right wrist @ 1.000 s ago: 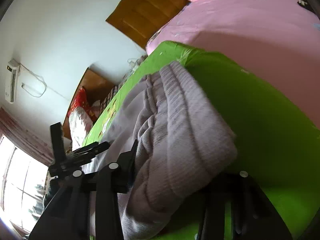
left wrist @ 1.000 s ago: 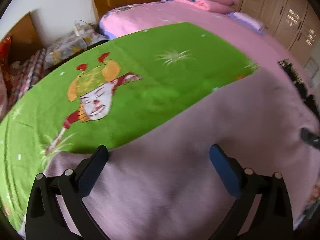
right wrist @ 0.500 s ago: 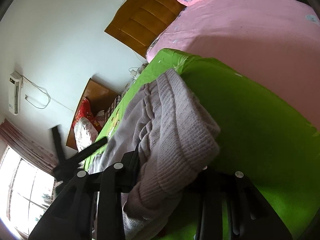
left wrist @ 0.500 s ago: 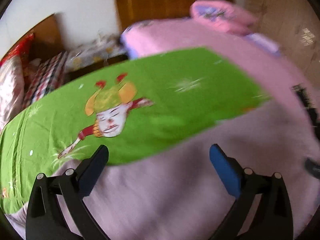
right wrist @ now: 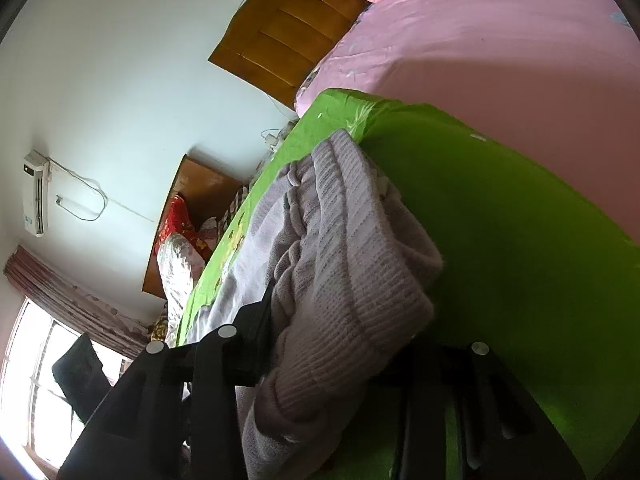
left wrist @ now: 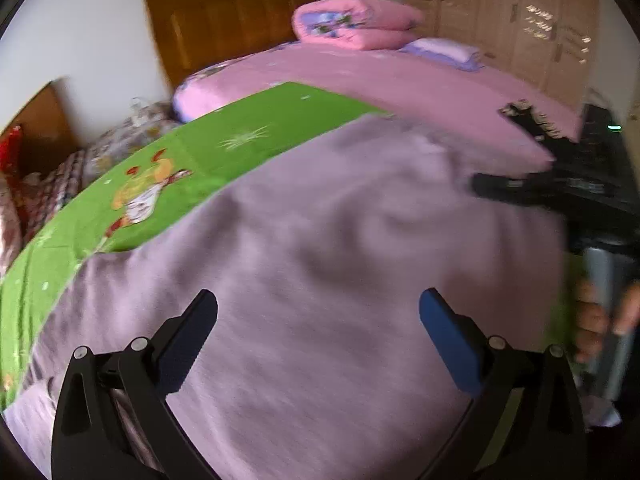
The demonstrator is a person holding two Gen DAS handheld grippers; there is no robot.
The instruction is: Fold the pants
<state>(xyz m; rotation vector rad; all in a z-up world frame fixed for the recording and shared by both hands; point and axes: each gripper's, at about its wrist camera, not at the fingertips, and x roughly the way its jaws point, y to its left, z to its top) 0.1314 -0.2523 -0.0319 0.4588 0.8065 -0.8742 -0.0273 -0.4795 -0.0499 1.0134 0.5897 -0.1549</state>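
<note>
Currently the lilac knit pants (left wrist: pixel 340 240) lie spread across a green cartoon-print sheet (left wrist: pixel 248 136) on the bed (left wrist: pixel 400 80), filling most of the left wrist view. Left hand-held gripper (left wrist: pixel 318 312): jaws wide apart, nothing between them, poised over the flat cloth, which runs ahead and to both sides of it. Right hand-held gripper (right wrist: pixel 340 344): jaws clamped on a bunched ribbed end of the pants (right wrist: pixel 352 280), probably the waistband or a cuff, gathered in ridges; green sheet (right wrist: pixel 500 220) beside it. In the left view the right tool shows dark at the far right edge (left wrist: pixel 560 188), so the gripped end sits to the left gripper's right. Long axis of the garment appears to run left to right across the left view. Judgement: right hand already owns its end; the left is nearer the free portion and needs to close on an edge there before a fold can carry over.
</note>
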